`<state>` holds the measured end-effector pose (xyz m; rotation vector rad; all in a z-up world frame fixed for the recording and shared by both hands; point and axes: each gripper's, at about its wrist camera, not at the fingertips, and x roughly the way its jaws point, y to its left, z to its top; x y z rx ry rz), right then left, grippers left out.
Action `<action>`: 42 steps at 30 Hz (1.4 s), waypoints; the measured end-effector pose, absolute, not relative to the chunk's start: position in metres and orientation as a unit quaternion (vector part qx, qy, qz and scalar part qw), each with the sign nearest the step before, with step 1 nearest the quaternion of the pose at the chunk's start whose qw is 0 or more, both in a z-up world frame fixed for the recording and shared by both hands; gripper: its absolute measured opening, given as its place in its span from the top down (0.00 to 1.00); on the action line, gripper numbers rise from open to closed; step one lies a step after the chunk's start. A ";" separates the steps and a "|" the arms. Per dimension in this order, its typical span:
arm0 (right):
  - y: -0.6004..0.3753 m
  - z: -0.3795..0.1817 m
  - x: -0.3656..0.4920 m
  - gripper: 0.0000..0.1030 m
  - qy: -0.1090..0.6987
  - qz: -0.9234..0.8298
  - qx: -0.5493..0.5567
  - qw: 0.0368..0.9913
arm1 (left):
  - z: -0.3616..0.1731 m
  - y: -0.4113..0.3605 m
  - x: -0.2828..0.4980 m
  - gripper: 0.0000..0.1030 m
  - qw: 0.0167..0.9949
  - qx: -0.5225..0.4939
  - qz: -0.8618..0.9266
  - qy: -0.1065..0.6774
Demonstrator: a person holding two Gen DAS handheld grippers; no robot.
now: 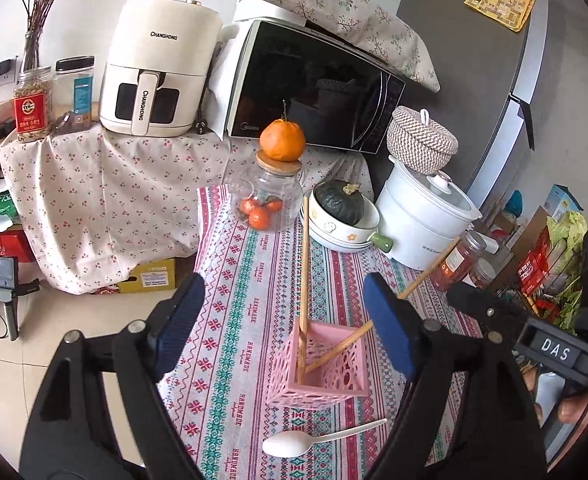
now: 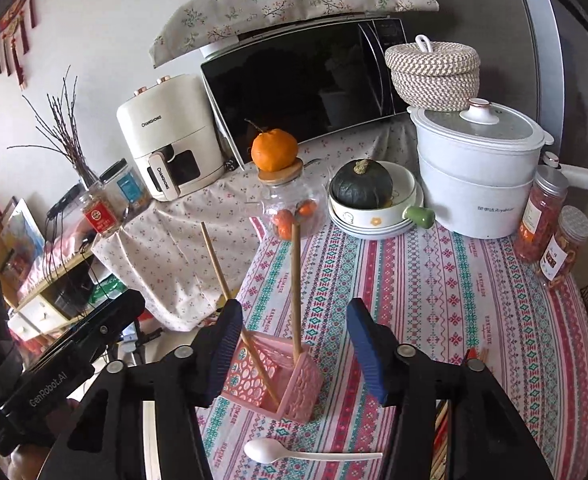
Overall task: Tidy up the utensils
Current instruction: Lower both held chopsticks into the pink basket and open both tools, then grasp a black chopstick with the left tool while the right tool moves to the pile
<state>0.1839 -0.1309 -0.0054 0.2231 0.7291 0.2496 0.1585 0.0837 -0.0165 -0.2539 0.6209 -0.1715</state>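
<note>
A pink perforated holder (image 1: 314,396) (image 2: 302,384) stands on the patterned tablecloth. Two wooden chopsticks stand in it: one nearly upright (image 1: 305,264) (image 2: 296,272), the other leaning out (image 1: 426,276) (image 2: 218,264). In front of the holder a white plastic spoon (image 1: 290,442) (image 2: 266,450) lies flat. My left gripper (image 1: 283,284) hangs open just above the holder, with nothing between its blue pads. My right gripper (image 2: 294,308) is open too, its pads either side of the chopsticks without touching them. Each view shows the other gripper's black body at its edge.
Behind the holder stand a glass jar (image 1: 268,196) with an orange on its lid, stacked bowls holding a dark squash (image 2: 362,186), a white cooker (image 2: 478,176) and food jars (image 2: 544,216). The table's left edge (image 1: 198,264) drops to the floor. More sticks (image 2: 472,356) lie at the lower right.
</note>
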 end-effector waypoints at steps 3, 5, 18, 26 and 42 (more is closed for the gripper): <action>-0.151 -0.003 0.170 0.24 0.355 0.103 0.109 0.923 | -0.015 0.079 0.149 0.13 0.940 -0.112 -0.087 0.311; -0.164 -0.003 0.162 0.18 0.357 0.090 0.111 0.923 | -0.016 0.077 0.144 0.08 0.939 -0.108 -0.088 0.315; -0.244 -0.050 0.106 0.06 0.392 0.010 0.131 0.911 | -0.051 0.036 0.114 0.06 0.907 -0.064 -0.135 0.395; -0.289 -0.087 0.098 0.06 0.460 -0.028 0.170 0.871 | -0.080 -0.018 0.100 0.06 0.879 0.006 -0.170 0.446; -0.321 -0.107 0.115 0.06 0.526 -0.046 0.170 0.832 | -0.135 -0.115 0.158 0.34 0.821 0.034 -0.180 0.541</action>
